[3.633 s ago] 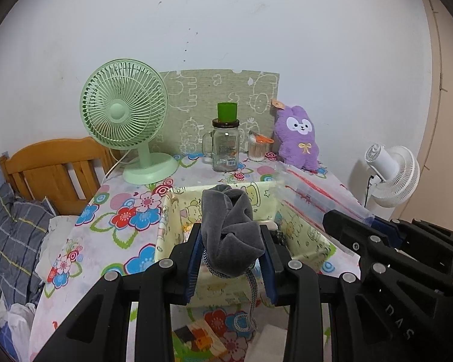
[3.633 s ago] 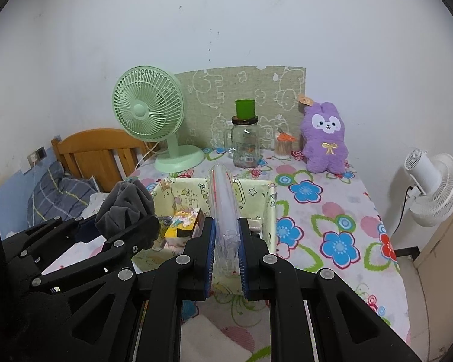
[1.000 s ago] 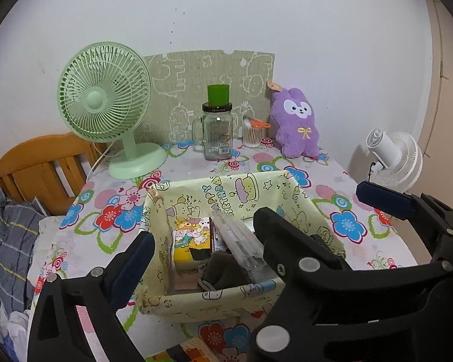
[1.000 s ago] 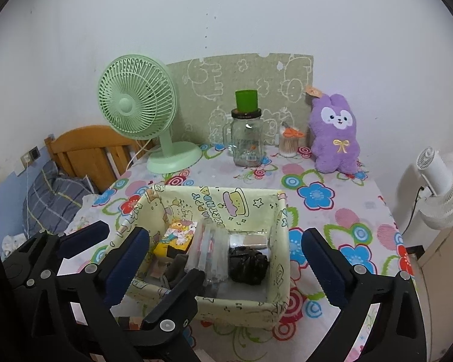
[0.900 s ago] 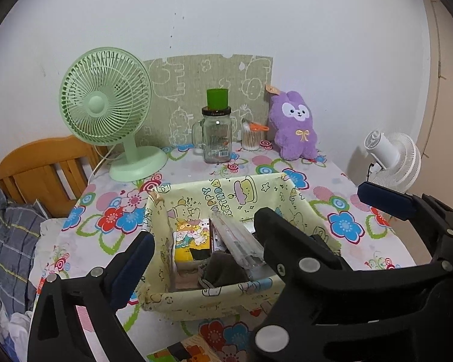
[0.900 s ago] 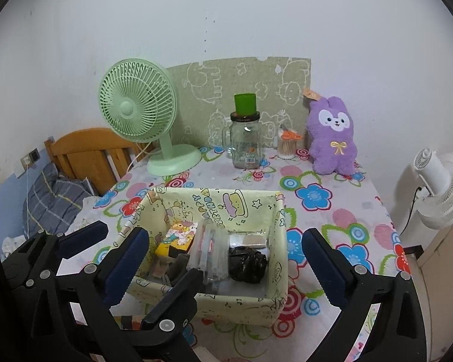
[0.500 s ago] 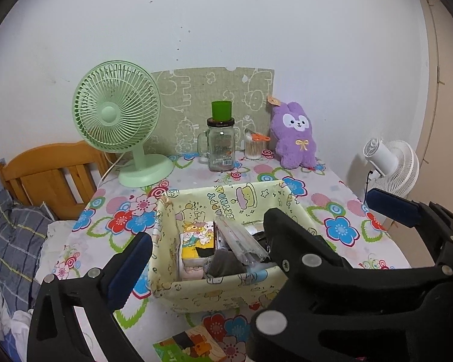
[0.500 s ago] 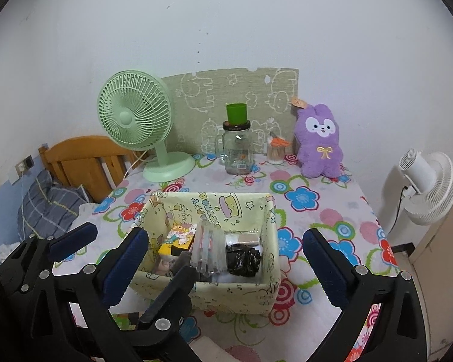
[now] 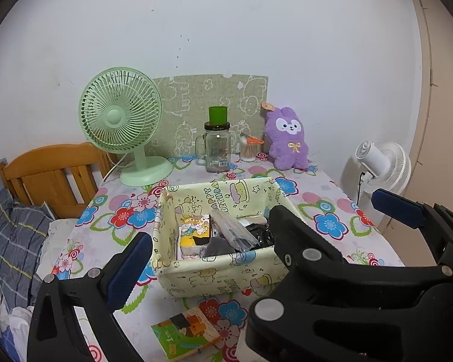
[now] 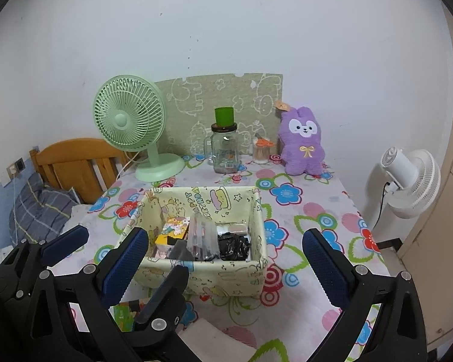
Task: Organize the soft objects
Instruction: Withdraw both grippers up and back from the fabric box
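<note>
On the flowered surface (image 10: 311, 211), near the middle, stands the fabric bin (image 10: 229, 277), and both tools hang above its near side with nothing in them: the left tool (image 9: 202, 238) spread wide, the right tool (image 10: 225, 252) likewise spread. The soft things lie inside the bin: a grey cloth (image 9: 217, 246) at the near wall, a clear plastic bag (image 10: 202, 238) leaning across the middle, a crumpled black bag (image 10: 234, 247) to the right, and a yellow cartoon-print pack (image 10: 172, 230) to the left. The bin looks fairly full, so the likely trouble is that its limp walls buckle or the whole bin slides if a tool pushes down on the rim. The clear bag stands highest and could catch a finger and be dragged out. A small card (image 9: 185, 331) lies on the surface just in front of the bin, under the tools, and might be swept off the edge. The purple plush (image 10: 302, 141) sits well apart at the back, beside the jar (image 10: 225, 147) and the green fan (image 10: 130, 123), either of which a careless reach could tip.
</note>
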